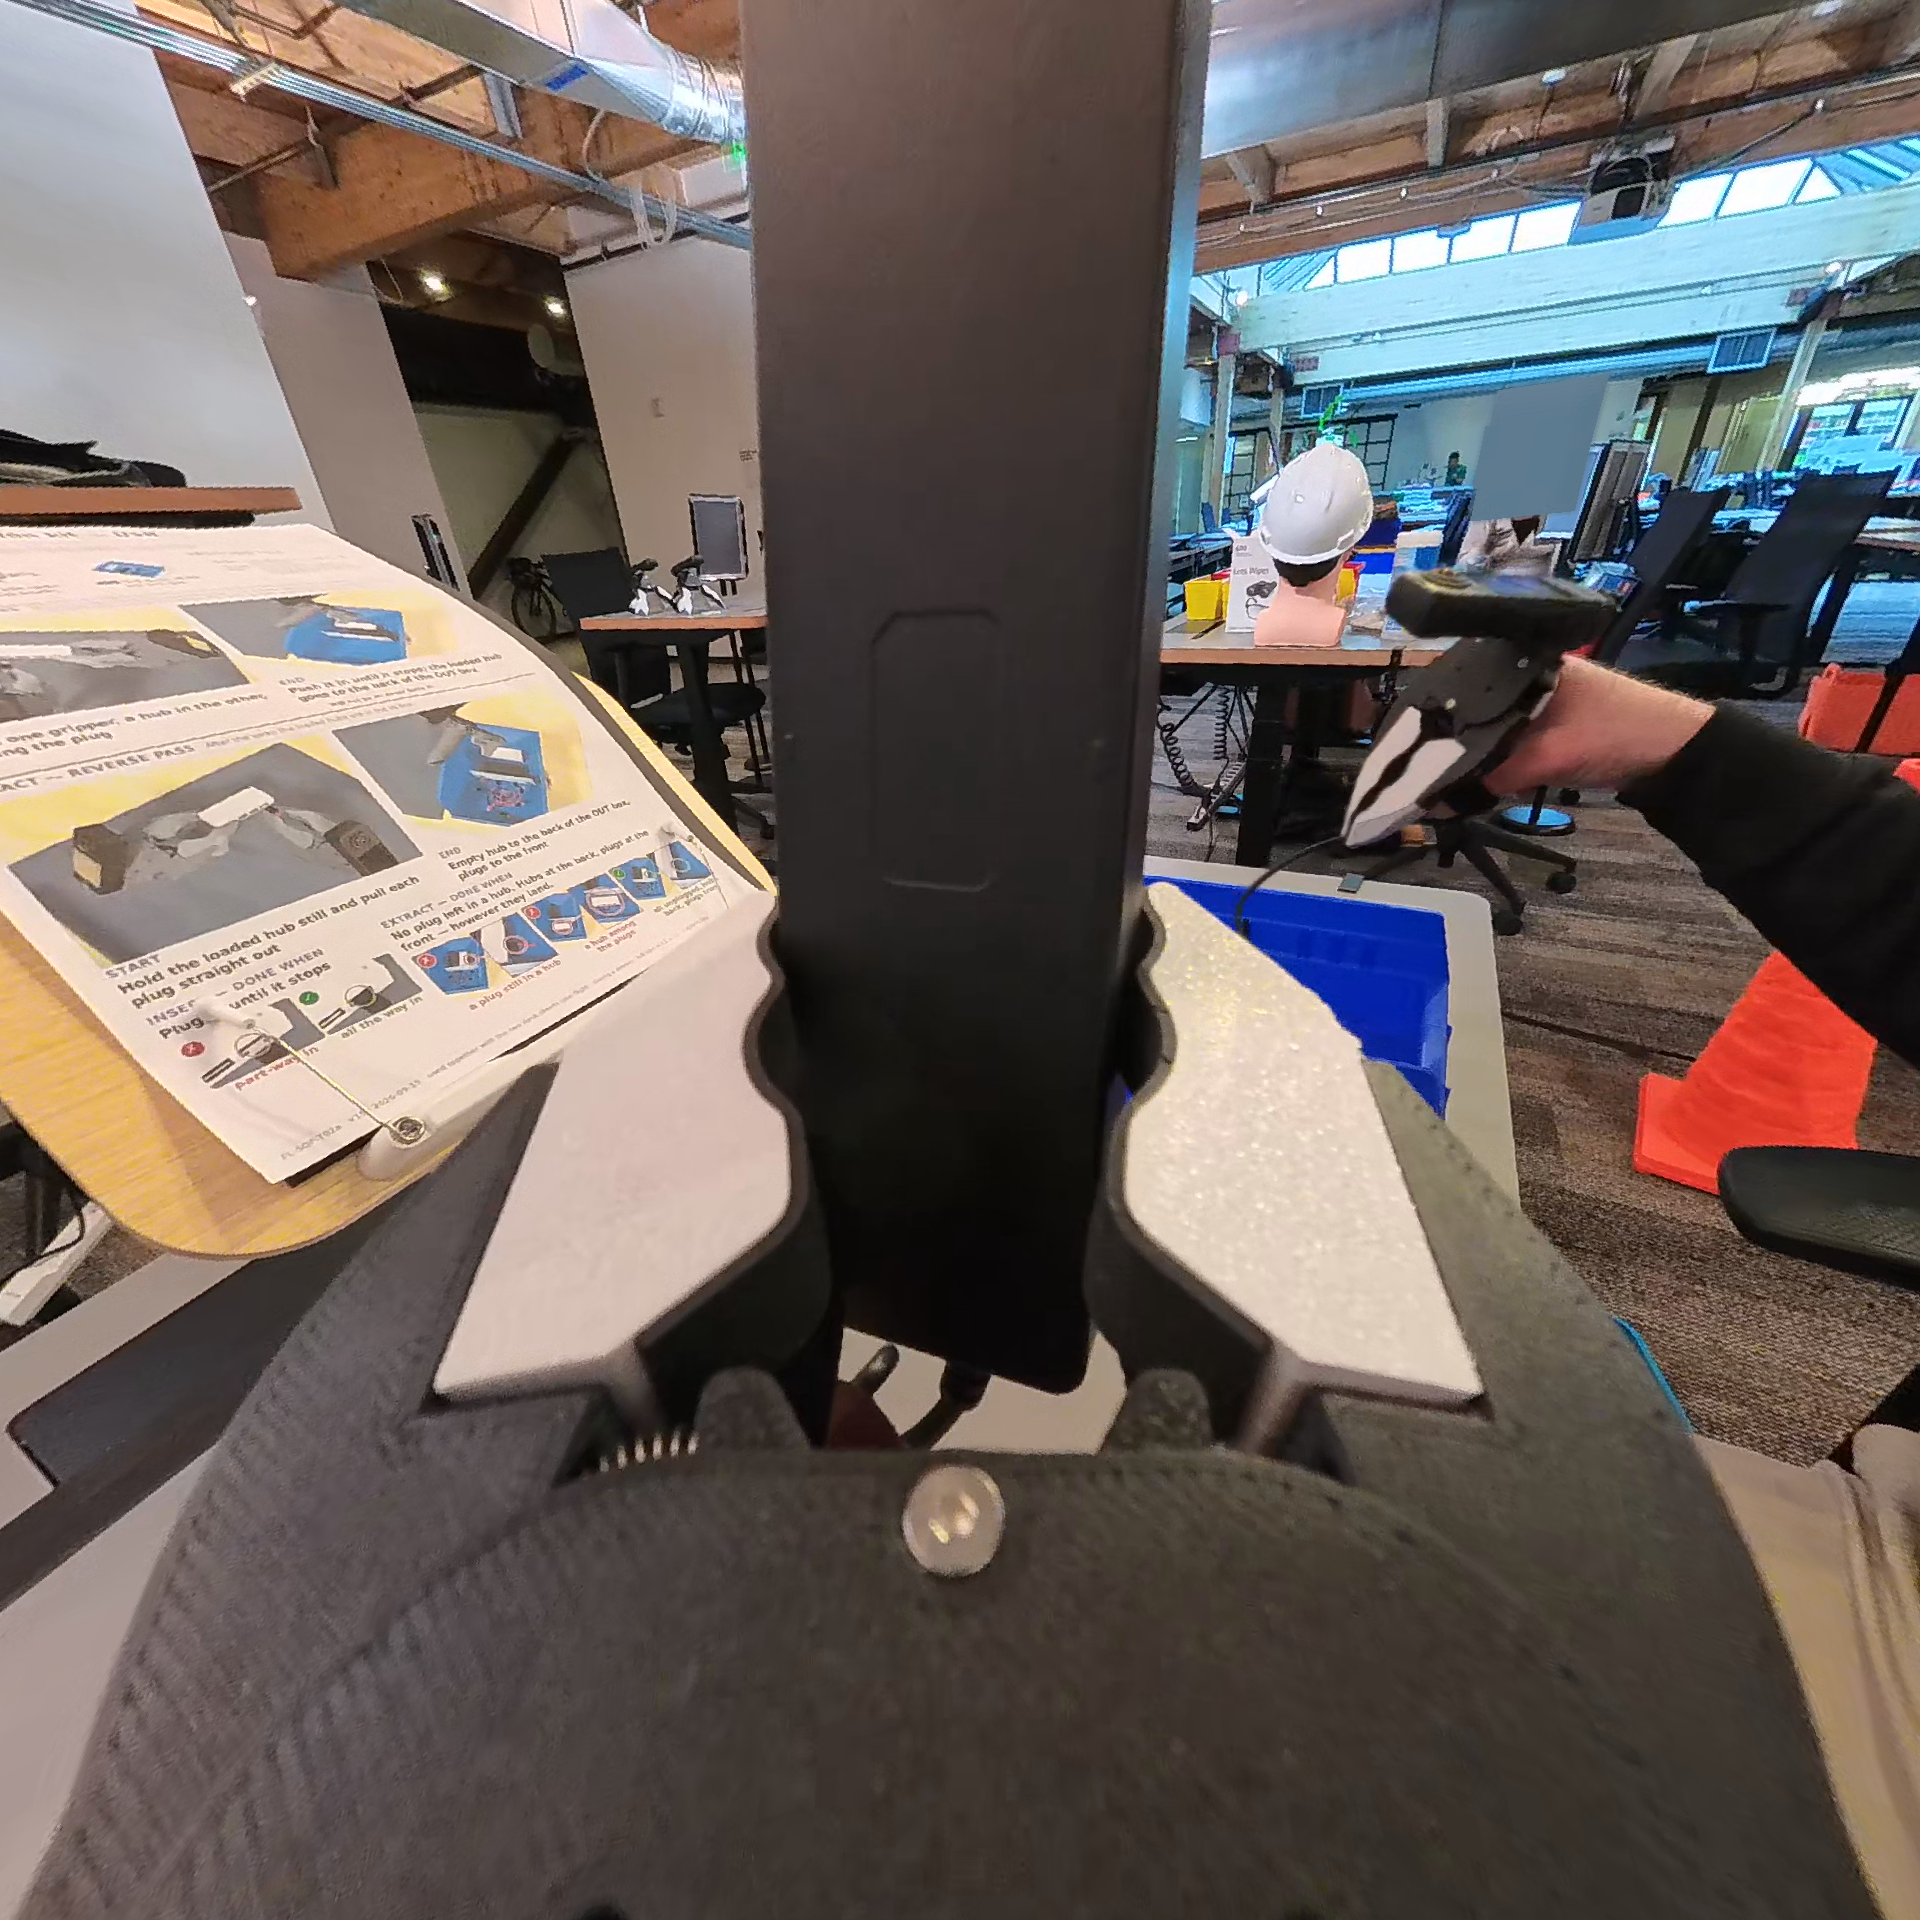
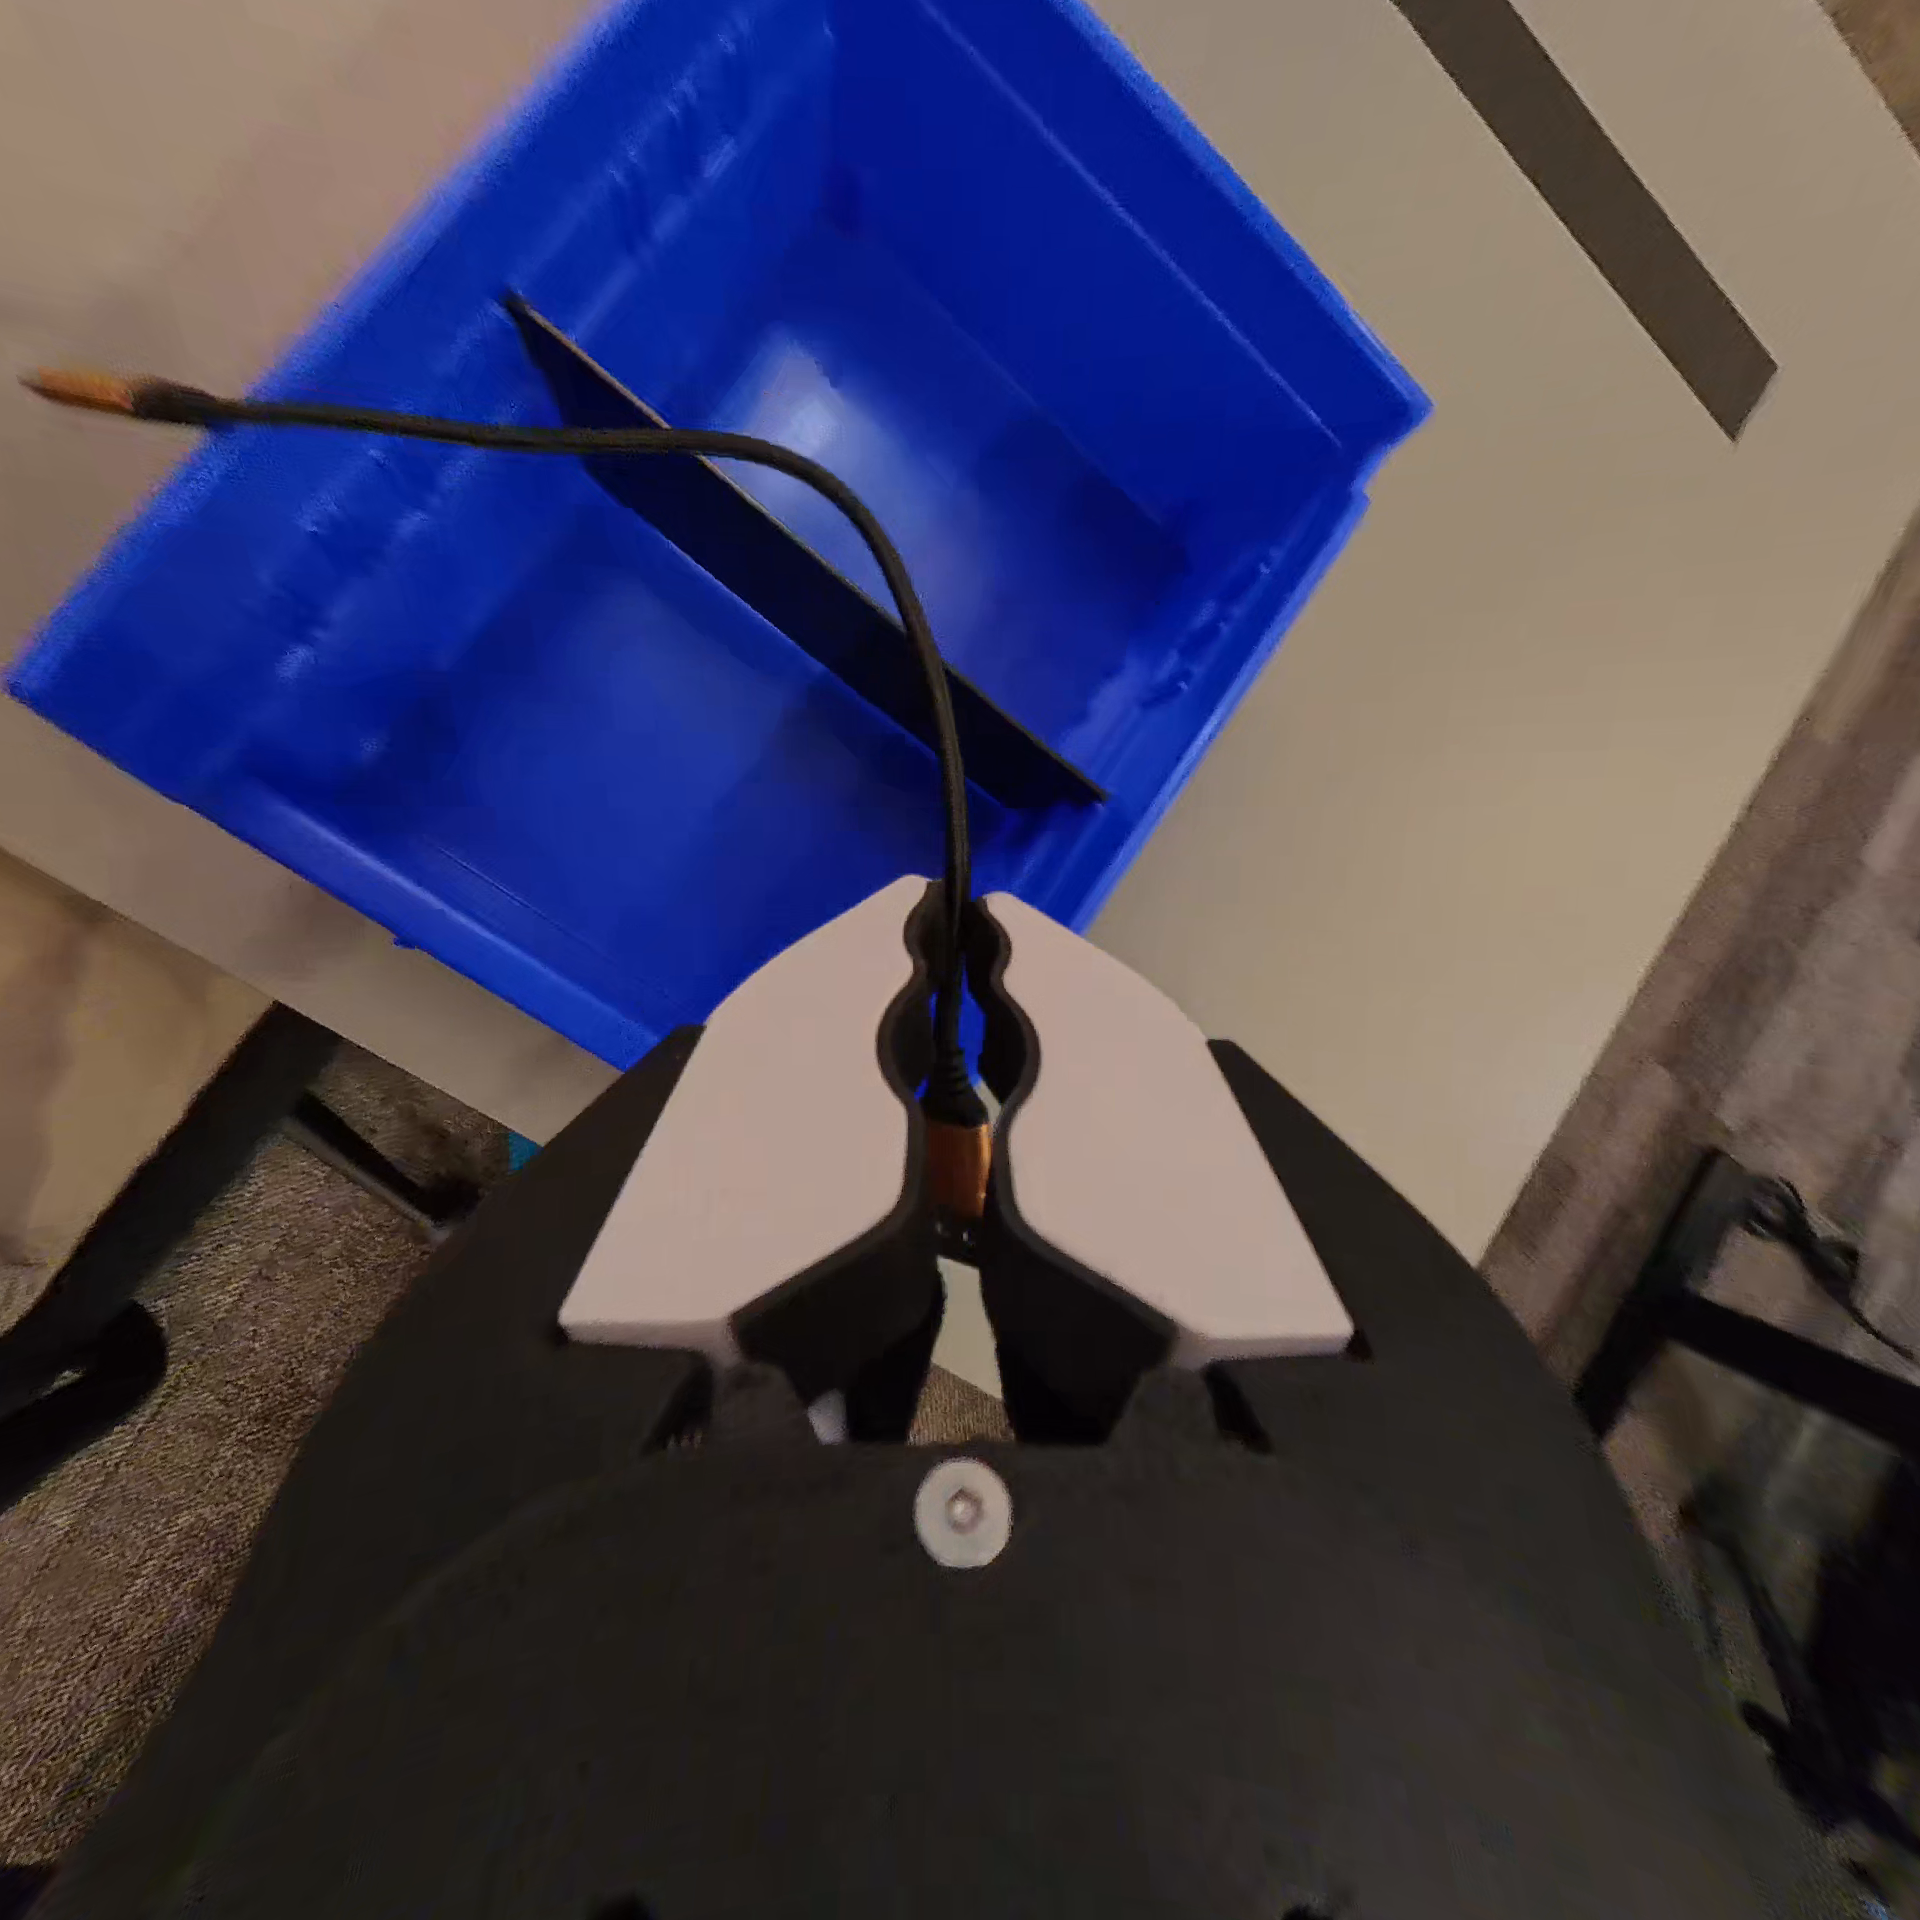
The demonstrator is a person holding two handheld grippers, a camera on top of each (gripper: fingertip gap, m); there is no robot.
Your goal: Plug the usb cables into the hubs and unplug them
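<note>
My left gripper (image 1: 956, 1039) is clamped on the hub (image 1: 961, 623), a long flat black slab standing upright between the white fingers (image 1: 1257, 1122) and rising out of the top of the view. Under its near end I see short cable ends, too dark to sort out.

Left of it, an instruction sheet (image 1: 312, 810) is clipped to a tilted wooden board (image 1: 94, 1174).

Behind the fingers lies the blue bin (image 1: 1340, 966) on a grey table (image 1: 1481, 997). An orange cone (image 1: 1756, 1081) stands on the carpet to the right.

Far right, my right gripper (image 1: 1382, 821) is held by a hand (image 1: 1600, 727) in a black sleeve, above the bin's far side, with a thin cable hanging from its tip.

From the right wrist view: right gripper (image 2: 951, 914) is closed on the cable (image 2: 914, 623), pinching it at the copper-coloured plug (image 2: 956, 1169) seated deep between the fingers. The cable arcs up and away to the left, its free copper end (image 2: 88, 390) in the air past the bin's left edge.

Below it the bin (image 2: 416, 665) is split by a black divider (image 2: 790, 561); both compartments look bare. The view is blurred.
</note>
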